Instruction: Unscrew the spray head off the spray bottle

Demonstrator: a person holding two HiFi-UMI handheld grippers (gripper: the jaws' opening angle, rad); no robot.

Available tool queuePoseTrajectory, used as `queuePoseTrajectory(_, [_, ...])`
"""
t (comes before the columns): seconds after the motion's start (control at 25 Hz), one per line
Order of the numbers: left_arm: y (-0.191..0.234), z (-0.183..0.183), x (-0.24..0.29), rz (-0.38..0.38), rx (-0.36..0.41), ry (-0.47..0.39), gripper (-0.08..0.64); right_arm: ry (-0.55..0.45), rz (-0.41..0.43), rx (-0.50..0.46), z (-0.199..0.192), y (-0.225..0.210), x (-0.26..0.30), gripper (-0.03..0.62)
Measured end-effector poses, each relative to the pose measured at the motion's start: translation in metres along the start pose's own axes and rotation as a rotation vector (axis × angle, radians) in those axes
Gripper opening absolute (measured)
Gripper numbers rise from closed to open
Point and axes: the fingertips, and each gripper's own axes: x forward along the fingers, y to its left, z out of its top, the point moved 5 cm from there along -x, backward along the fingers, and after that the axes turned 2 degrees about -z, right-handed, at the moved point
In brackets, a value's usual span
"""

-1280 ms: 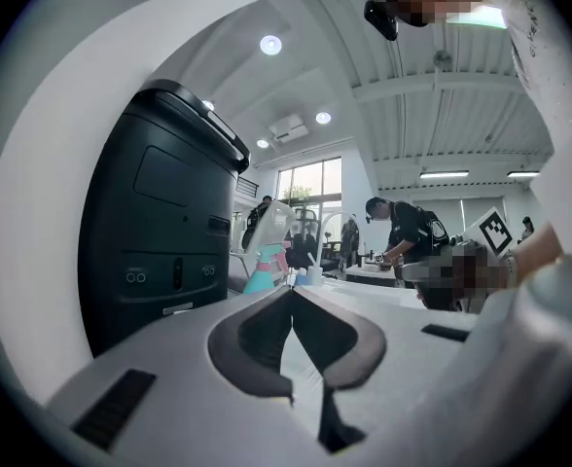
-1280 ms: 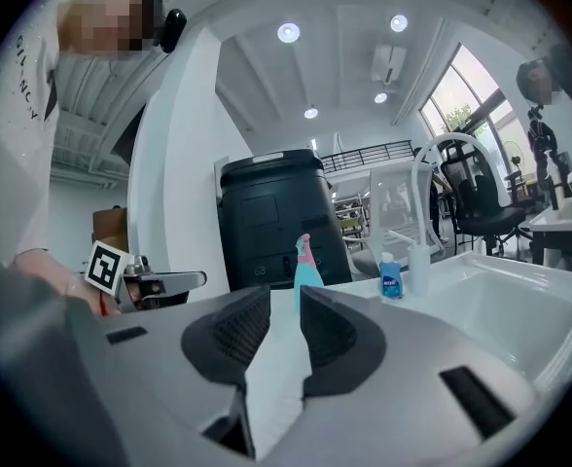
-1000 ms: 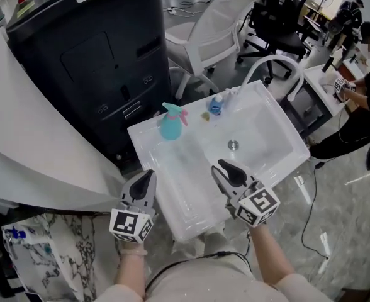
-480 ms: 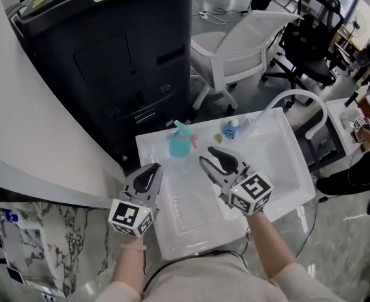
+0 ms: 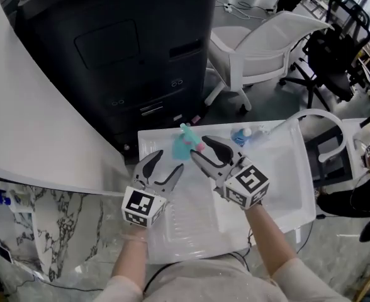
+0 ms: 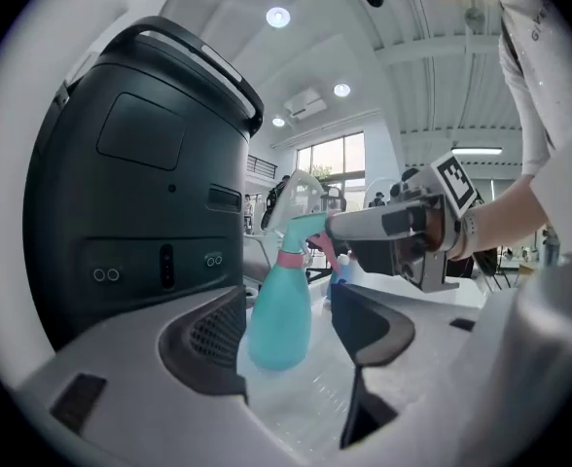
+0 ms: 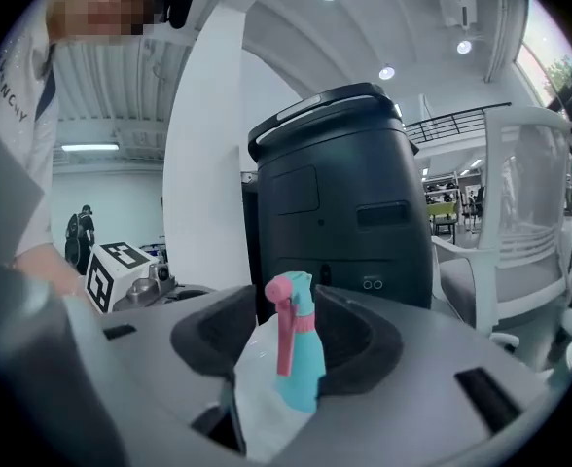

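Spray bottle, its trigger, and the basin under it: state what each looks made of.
Spray bottle: likely plastic, turquoise, smooth with a soft sheen; whether opaque or tinted, can't tell. Trigger: pink moulded plastic, matte. Basin: glossy white with a ribbed drainer; plastic or ceramic, the look leaves it open.

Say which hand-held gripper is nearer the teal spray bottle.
Right. The right hand-held gripper is at the teal spray bottle, by its head; the left hand-held gripper lies farther back. Both jaws have just been opening, gripping nothing.
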Motion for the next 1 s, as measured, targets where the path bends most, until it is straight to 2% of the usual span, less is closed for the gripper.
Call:
queuePoseTrajectory(0.08, [-0.001, -0.001, 0.011, 0.033, 0.036, 0.018, 0.295, 0.011, 0.027, -0.019, 0.002, -0.002, 0.007, 0.198])
queuePoseTrajectory(0.2, [-0.002, -0.002, 0.030, 0.073, 0.076, 0.044, 0.322, 0.020, 0.053, -0.020, 0.002, -0.005, 0.015, 0.198])
queuePoseTrajectory(0.4, [-0.006, -0.016, 0.059, 0.086, 0.122, 0.110, 0.364, 0.039, 0.077, -0.034, -0.003, -0.007, 0.021, 0.196])
queuePoseTrajectory(0.52, [-0.005, -0.023, 0.072, 0.093, 0.138, 0.130, 0.367, 0.039, 0.087, -0.037, -0.004, -0.007, 0.022, 0.190])
queuePoseTrajectory(0.68, [-0.003, -0.026, 0.084, 0.123, 0.212, 0.166, 0.367, 0.021, 0.112, -0.043, -0.004, -0.009, 0.022, 0.164])
queuePoseTrajectory(0.88, [-0.003, -0.026, 0.092, 0.125, 0.259, 0.166, 0.365, 0.009, 0.127, -0.061, -0.004, -0.008, 0.021, 0.138])
queuePoseTrajectory(1.0, [-0.003, -0.025, 0.091, 0.109, 0.256, 0.148, 0.344, -0.003, 0.133, -0.074, -0.002, -0.008, 0.021, 0.127])
